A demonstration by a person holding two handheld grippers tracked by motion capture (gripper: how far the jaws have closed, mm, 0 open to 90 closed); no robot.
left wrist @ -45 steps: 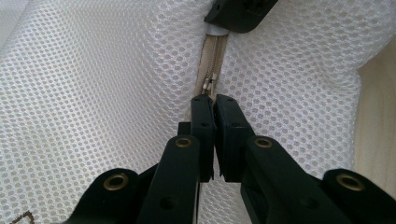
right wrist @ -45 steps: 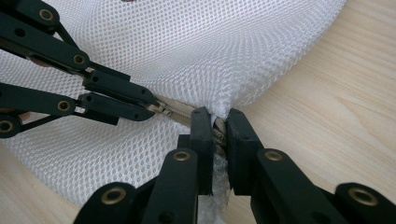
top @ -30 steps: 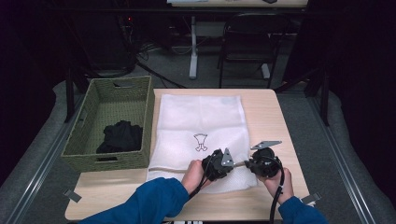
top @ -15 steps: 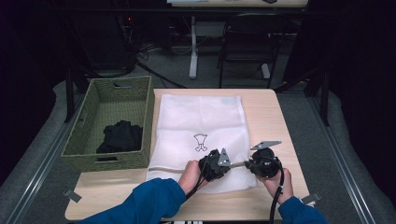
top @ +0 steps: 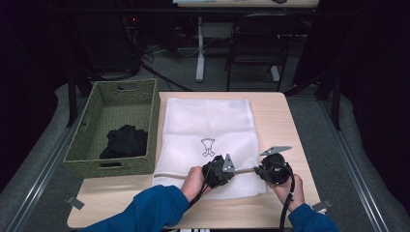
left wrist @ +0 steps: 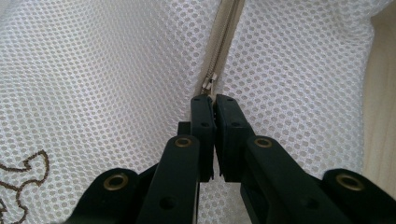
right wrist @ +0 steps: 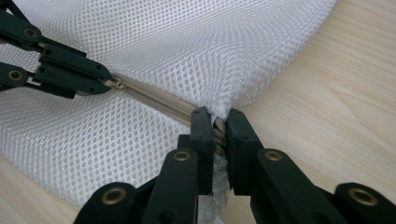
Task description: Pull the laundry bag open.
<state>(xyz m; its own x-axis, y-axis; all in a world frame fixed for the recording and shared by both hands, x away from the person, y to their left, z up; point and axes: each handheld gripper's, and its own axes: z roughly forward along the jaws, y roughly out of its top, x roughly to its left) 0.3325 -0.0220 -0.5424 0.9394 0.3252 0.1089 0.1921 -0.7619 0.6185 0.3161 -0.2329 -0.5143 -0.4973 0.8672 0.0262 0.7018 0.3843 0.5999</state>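
Observation:
A white mesh bag (top: pixel 208 121) with a small brown emblem lies flat on the wooden table (top: pixel 285 125). A beige zipper (right wrist: pixel 154 99) runs along the bag's near edge. My left gripper (left wrist: pixel 214 98) is shut on the metal zipper pull (left wrist: pixel 208 85). In the high view the left gripper (top: pixel 237 170) sits at the bag's near edge, pointing right. My right gripper (right wrist: pixel 215 115) is shut on the bag's corner at the zipper's end, and in the high view the right gripper (top: pixel 257 170) faces the left one. The left gripper (right wrist: pixel 108 78) also appears at the upper left of the right gripper view.
A green woven basket (top: pixel 116 166) stands left of the bag, with a black cloth (top: pixel 124 141) inside. Bare table wood (right wrist: pixel 327 116) lies to the right of the bag. Beyond the table's far edge are a chair (top: pixel 256 43) and desk legs.
My left gripper has slid slightly left along the zipper, away from the right gripper. The right gripper has held its place.

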